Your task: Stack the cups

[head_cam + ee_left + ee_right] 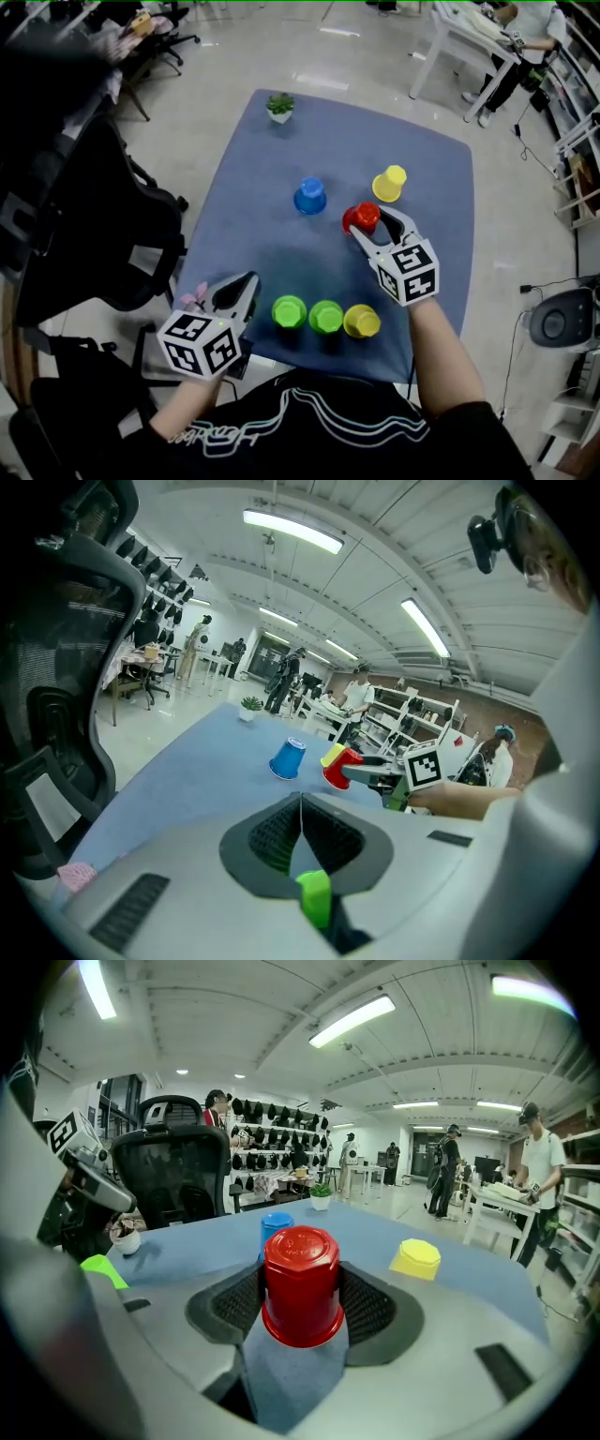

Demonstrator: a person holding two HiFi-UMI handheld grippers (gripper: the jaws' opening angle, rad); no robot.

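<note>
Six cups: right gripper (375,228) clasps the upturned red cup (361,217), probably to cap the blue cup (309,196) at ten o'clock; left gripper (242,291) rests closed, empty.

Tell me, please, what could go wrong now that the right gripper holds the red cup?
The red cup is tapered, so it might slip from the right gripper. The blue cup and the far yellow cup stand close by, and a careless swing could topple them.
</note>
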